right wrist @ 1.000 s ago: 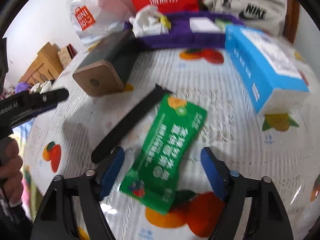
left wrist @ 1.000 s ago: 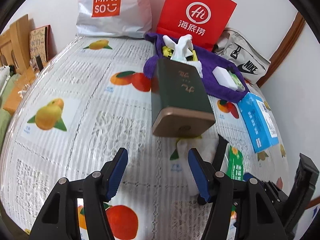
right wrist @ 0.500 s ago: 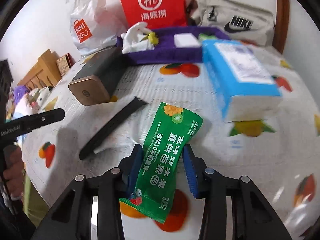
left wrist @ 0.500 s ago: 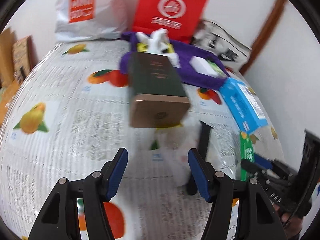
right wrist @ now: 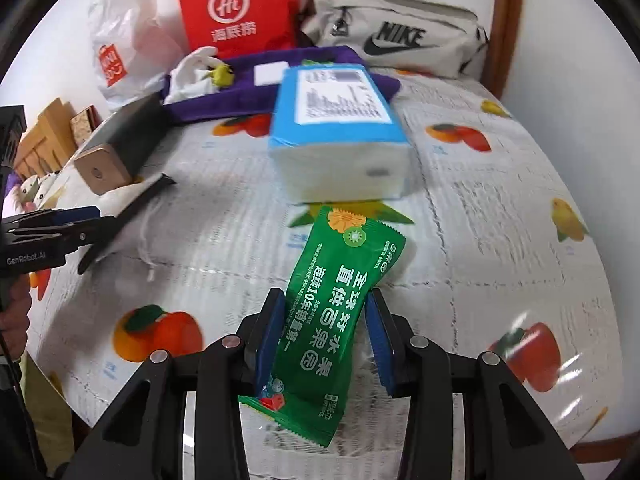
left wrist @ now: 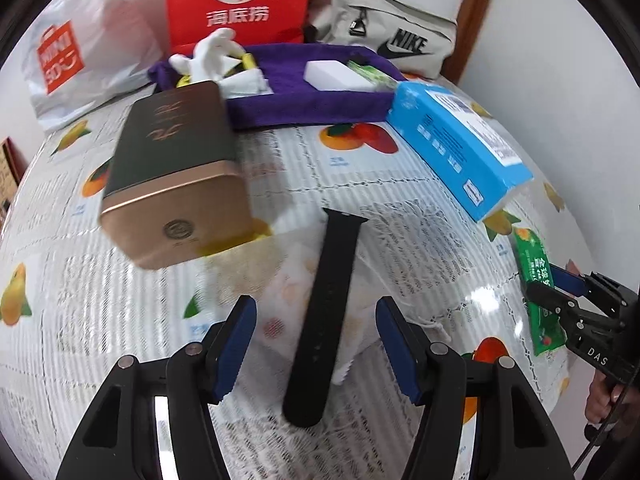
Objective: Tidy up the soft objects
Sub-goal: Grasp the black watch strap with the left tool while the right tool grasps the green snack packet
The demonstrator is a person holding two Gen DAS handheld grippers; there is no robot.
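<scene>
The left claw (left wrist: 316, 344) stands spread over the fruit-patterned bench (left wrist: 80, 320), pinching nothing; its jaws have just eased a little closer. The black strap (left wrist: 326, 316) lies lengthwise between its fingers on a small white drawstring pouch (left wrist: 384, 280), with clear gaps on both sides. Ahead and to the left of this claw sits a dark green box with a gold end (left wrist: 176, 172). Farther ahead lies the purple cloth tray (left wrist: 312, 104), already holding a white plush toy (left wrist: 208, 56) and a white block (left wrist: 336, 76). Ahead and to the right is the blue tissue pack (left wrist: 456, 140).

The right claw (right wrist: 324, 336) is pinching the green snack packet (right wrist: 336, 304) about its middle, both pads pressed to its edges; the jaws closed on it within the last second. The far end of the packet nearly reaches the blue tissue pack, which lies directly ahead, with the purple tray beyond it.

By my reading, the sorting is partly done: two soft things are in the tray, the packet is gripped for carrying, while the strap, the pouch and the tissue pack still wait on the bench.
</scene>
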